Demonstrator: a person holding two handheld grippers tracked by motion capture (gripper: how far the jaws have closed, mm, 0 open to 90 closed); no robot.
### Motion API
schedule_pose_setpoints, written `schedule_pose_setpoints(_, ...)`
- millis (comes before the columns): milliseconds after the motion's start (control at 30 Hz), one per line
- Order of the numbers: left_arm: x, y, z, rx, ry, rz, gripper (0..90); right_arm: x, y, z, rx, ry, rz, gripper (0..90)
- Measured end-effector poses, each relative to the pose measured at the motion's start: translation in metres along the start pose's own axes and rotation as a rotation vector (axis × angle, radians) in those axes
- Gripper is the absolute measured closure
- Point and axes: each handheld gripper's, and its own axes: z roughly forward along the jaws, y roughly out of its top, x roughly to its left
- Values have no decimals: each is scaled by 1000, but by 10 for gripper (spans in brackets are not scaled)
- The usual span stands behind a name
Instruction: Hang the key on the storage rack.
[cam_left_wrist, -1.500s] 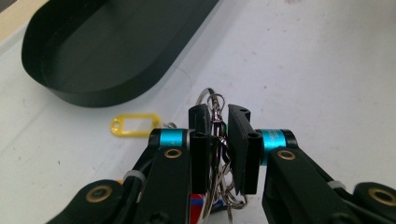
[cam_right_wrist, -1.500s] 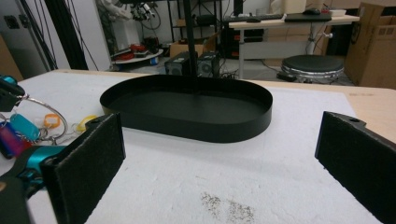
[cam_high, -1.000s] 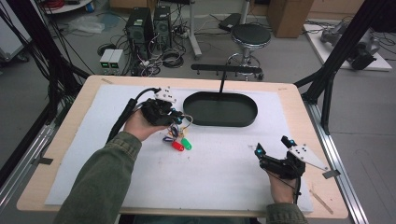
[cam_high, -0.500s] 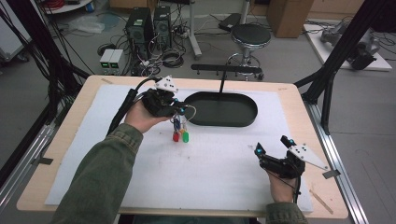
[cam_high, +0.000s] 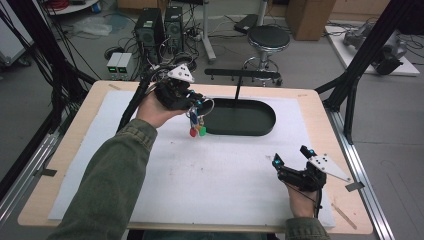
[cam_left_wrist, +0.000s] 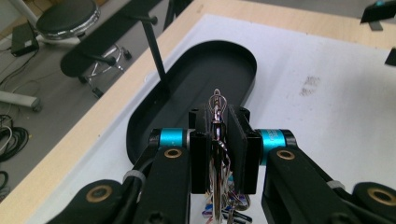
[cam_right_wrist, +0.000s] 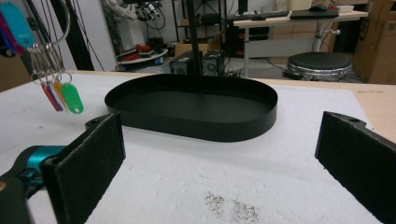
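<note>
Key bunch (cam_high: 196, 123) hangs straight down, long axis vertical, from left claw (cam_high: 199, 106).

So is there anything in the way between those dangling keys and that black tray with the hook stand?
Nothing visible. The left gripper holds the key bunch in the air beside the black tray, with bare white mat between them. The stand's post and crossbar rise at the tray's far side.

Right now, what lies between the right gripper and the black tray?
Only bare white mat: in the right gripper view, nothing lies between the right gripper and the black tray.
</note>
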Motion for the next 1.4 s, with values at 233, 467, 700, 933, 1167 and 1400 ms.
schedule_pose_setpoints(233,10,13,-5,-63,-2,-5,793,1,0,0,6,3,3,5)
schedule_pose_setpoints(467,15,31,-5,-80,7,27,794,1,-1,0,4,4,5,5)
schedule_pose_setpoints(700,25,48,-3,-100,18,37,794,0,-1,-1,2,2,2,5)
schedule_pose_setpoints(933,39,53,13,-81,29,24,794,-1,-1,-3,-2,-2,13,5)
schedule_pose_setpoints(1167,53,46,31,-69,52,-2,796,-3,-2,-4,-1,-2,21,5)
schedule_pose_setpoints(1400,57,43,47,-63,27,-8,796,-2,-2,-4,-2,-1,25,5)
